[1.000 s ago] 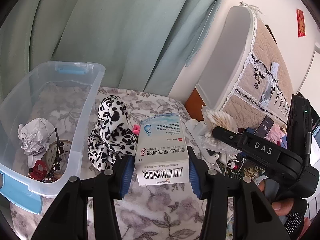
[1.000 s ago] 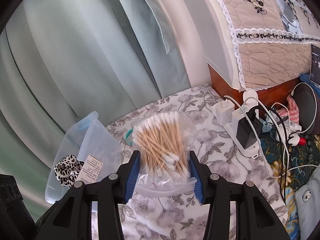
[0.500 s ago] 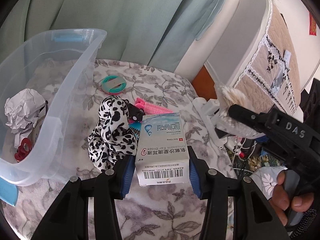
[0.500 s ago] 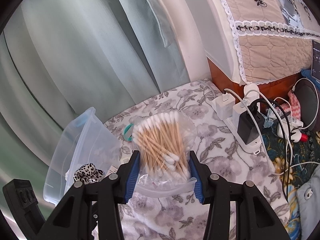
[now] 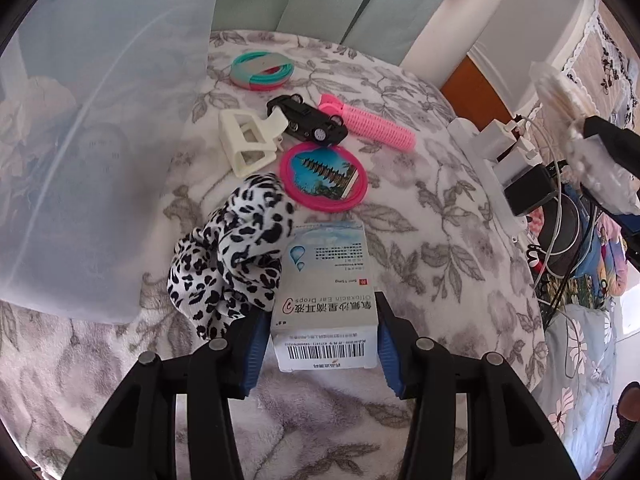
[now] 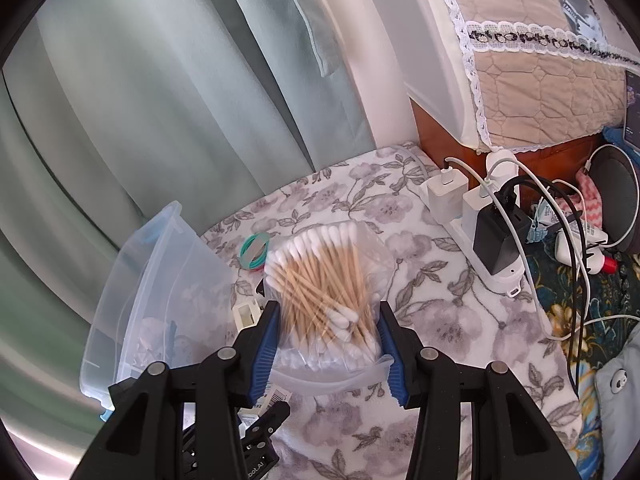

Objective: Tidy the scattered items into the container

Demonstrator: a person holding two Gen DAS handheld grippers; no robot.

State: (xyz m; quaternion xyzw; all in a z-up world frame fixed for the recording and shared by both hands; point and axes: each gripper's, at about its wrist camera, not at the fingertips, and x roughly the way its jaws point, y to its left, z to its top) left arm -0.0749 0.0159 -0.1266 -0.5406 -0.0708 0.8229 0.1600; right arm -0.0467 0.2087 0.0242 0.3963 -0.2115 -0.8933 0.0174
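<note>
**Both Grippers Loaded Beside the Bin**

While the left gripper [image 5: 324, 334] stayed out of the bin, its jaws were clamped on an ear drops box [image 5: 326, 296], with a leopard-print scrunchie [image 5: 232, 264] pressed against its left finger. Ahead lay a pink mirror [image 5: 323, 178], toy car [image 5: 308, 123] and pink comb [image 5: 370, 126]. To its left stood the clear plastic container [image 5: 80, 140]. The right gripper [image 6: 326, 344] was clamped on a bag of cotton swabs [image 6: 324, 280], the container [image 6: 160, 280] to its left.

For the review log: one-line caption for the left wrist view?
Left gripper clamps an ear-drops box and leopard scrunchie beside the clear bin.
</note>
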